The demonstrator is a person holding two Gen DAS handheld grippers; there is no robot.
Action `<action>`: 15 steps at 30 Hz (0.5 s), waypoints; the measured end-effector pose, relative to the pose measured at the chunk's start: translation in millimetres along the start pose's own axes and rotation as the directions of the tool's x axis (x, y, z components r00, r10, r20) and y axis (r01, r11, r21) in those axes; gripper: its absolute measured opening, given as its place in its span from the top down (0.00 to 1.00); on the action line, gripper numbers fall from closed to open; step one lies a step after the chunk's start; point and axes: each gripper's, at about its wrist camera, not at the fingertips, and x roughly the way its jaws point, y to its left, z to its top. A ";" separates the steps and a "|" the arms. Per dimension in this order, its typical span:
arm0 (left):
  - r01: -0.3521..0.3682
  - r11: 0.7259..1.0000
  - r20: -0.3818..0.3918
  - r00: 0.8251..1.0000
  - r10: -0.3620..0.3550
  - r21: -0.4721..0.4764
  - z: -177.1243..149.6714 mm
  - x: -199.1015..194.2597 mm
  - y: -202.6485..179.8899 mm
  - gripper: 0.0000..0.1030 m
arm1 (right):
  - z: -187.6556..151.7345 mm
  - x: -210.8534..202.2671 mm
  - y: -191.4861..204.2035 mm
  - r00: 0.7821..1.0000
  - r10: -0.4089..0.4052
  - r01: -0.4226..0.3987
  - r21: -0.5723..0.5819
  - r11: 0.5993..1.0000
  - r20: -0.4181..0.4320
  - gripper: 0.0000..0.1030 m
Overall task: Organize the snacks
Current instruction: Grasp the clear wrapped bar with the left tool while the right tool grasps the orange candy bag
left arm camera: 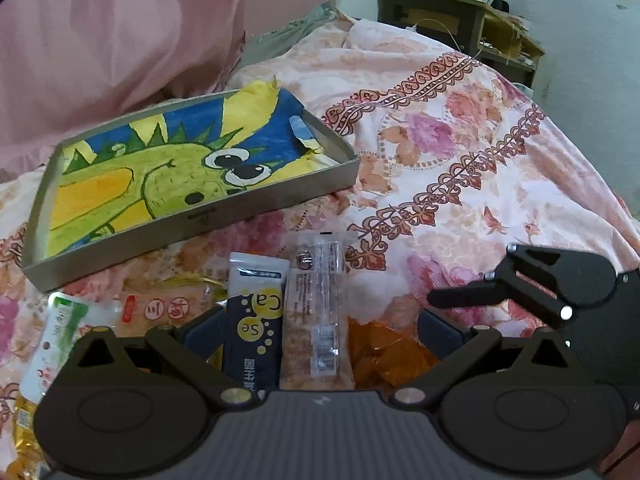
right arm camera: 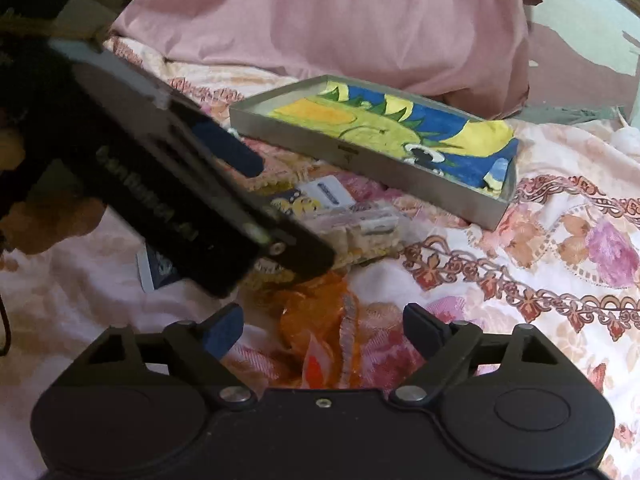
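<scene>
One tray [left arm camera: 192,220] on the bedspread [left arm camera: 460,152]; several snack packets just before it. Left gripper [left arm camera: 320,332] spread wide over two packets, gripping nothing. Right gripper [right arm camera: 323,328] parted around one orange packet [right arm camera: 316,320], pads clear.

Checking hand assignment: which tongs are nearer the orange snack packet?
Right. The right tongs straddle the orange snack packet; the left tongs sit over the neighbouring packets beside it.

Your left gripper [left arm camera: 320,336] tilts downward with its jaws spread wide, nothing pressed between the pads. Your right gripper [right arm camera: 323,328] also angles down, jaws apart and gripping nothing, just beside the left one, whose body crosses its view.
</scene>
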 end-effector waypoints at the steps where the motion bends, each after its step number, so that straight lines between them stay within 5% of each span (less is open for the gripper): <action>1: 0.004 1.000 -0.004 1.000 -0.004 -0.007 0.4 1.3 1.3 0.04 | -1.0 1.2 -0.4 1.000 -0.001 0.001 0.001 1.000 -0.007 0.19; 15: 0.055 0.995 -0.085 0.994 -0.062 -0.079 0.1 13.4 6.8 0.32 | -2.9 9.0 -0.2 1.000 -0.001 0.002 0.021 1.000 -0.024 0.37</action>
